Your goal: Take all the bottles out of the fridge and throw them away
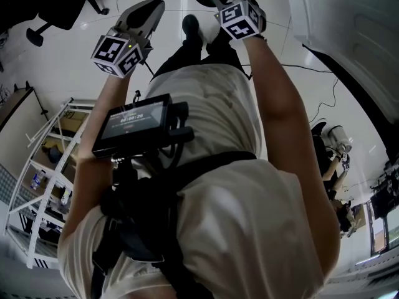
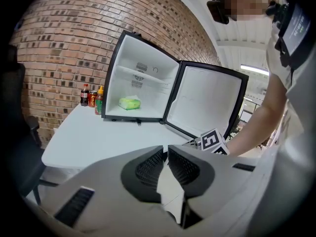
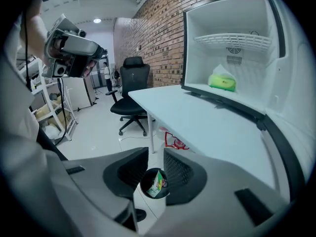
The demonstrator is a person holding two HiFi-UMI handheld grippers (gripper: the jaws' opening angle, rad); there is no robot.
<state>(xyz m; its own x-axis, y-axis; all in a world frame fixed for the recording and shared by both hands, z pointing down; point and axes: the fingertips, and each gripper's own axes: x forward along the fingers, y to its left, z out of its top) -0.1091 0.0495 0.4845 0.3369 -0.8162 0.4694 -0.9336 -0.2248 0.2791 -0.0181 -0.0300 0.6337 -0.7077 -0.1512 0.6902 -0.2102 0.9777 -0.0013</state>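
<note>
Left tongs point(image 2: 167, 150) together, right tongs point(image 3: 156, 153) apart, both empty; bottles point(image 2: 92, 98) stand upright beside fridge point(image 2: 148, 53).

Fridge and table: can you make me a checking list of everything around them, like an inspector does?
Surface: white table; the fridge stands on it.
Job's things: fridge open, no bottles seen inside; three bottles on the table beside it; bin on the floor holds a carton.
Clutter: green packet inside the fridge.
Grippers: left gripper jaws together, empty; right gripper jaws apart, empty, the bin showing below between them.
Cables: red cable under the table; black cable on the floor.
Surroundings: brick wall, office chair, white shelf rack.
</note>
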